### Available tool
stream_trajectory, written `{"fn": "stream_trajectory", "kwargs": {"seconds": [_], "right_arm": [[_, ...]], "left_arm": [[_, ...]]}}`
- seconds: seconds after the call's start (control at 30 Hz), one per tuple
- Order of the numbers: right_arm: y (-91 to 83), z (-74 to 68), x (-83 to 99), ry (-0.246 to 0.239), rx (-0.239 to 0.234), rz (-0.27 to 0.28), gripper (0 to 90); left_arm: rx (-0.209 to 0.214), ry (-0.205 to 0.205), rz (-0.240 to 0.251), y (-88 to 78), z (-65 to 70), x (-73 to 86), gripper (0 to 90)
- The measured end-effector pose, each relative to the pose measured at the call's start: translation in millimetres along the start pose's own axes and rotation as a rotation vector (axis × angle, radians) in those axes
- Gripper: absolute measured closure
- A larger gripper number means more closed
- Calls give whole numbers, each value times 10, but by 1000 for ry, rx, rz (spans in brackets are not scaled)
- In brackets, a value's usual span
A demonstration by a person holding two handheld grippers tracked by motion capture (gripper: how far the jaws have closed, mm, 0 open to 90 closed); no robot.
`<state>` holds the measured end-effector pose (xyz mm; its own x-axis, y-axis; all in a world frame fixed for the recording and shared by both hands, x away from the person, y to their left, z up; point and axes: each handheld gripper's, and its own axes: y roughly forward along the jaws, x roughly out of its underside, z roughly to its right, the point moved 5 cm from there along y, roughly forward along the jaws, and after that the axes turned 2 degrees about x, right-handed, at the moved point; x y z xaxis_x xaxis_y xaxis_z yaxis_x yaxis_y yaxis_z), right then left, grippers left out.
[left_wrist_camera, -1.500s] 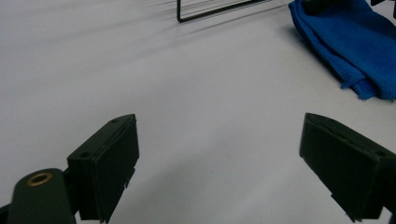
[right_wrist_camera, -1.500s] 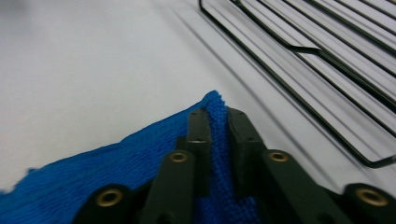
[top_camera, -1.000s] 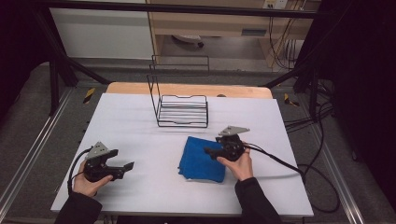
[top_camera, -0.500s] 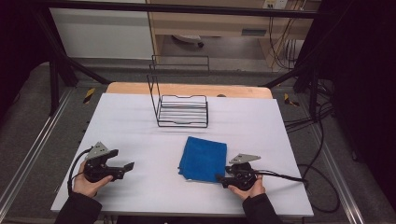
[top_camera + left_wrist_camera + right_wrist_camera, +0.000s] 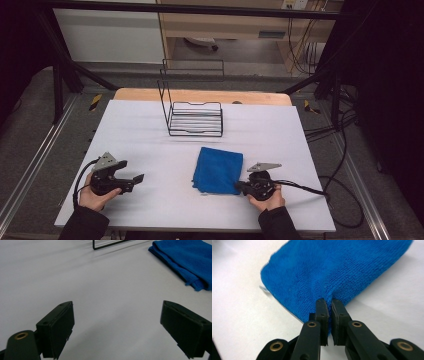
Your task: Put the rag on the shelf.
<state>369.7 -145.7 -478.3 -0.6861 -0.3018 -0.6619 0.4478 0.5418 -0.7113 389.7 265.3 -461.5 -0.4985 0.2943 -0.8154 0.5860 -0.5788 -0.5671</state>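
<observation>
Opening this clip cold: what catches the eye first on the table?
The folded blue cloth stands out, lying near the middle of the white table, with the right gripper pinching its near right corner, jaws shut on the fabric. Behind it, toward the far edge, stands a black wire rack. The left gripper sits near the table's left front, jaws wide apart and holding nothing.

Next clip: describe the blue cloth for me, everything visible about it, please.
The blue cloth is a plush, terry-like towel, folded into a flat rectangle with layered edges showing at one side. It lies on the white table, in front of the black wire rack and apart from it. The right tongs are shut on its near right edge, puckering the pile there. The left tongs stand open, well clear of it.
</observation>
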Motion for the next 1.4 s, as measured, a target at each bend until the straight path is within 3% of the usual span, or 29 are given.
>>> {"fn": "stream_trajectory", "kwargs": {"seconds": [0.13, 0.27, 0.37, 0.5, 0.63, 0.83, 1.0, 1.23, 1.4], "right_arm": [[-160, 110, -29, 7, 12, 5, 858], [-181, 226, 12, 11, 20, -6, 816], [-143, 272, 38, -18, 21, -10, 689], [-180, 331, -20, -70, 23, 81, 493], [-221, 416, -73, -87, 20, 147, 344], [-207, 556, -132, -100, 19, 166, 160], [-189, 588, -172, -97, 3, 175, 89], [-174, 618, -200, -111, 13, 183, 63], [-193, 609, -202, -108, 18, 198, 54]], "left_arm": [[0, 0, 0, 2, -2, 0, 121], [2, 3, -4, 10, 7, 2, 121], [5, 6, -11, 14, 18, 2, 120], [7, 4, -9, 26, 31, -8, 115], [7, 4, -17, 47, 47, -15, 96], [8, 15, -31, 97, 124, -56, 63], [21, 19, -37, 186, 213, -154, 62], [24, 18, -46, 283, 314, -267, 68], [36, 30, -43, 415, 464, -440, 69]]}}
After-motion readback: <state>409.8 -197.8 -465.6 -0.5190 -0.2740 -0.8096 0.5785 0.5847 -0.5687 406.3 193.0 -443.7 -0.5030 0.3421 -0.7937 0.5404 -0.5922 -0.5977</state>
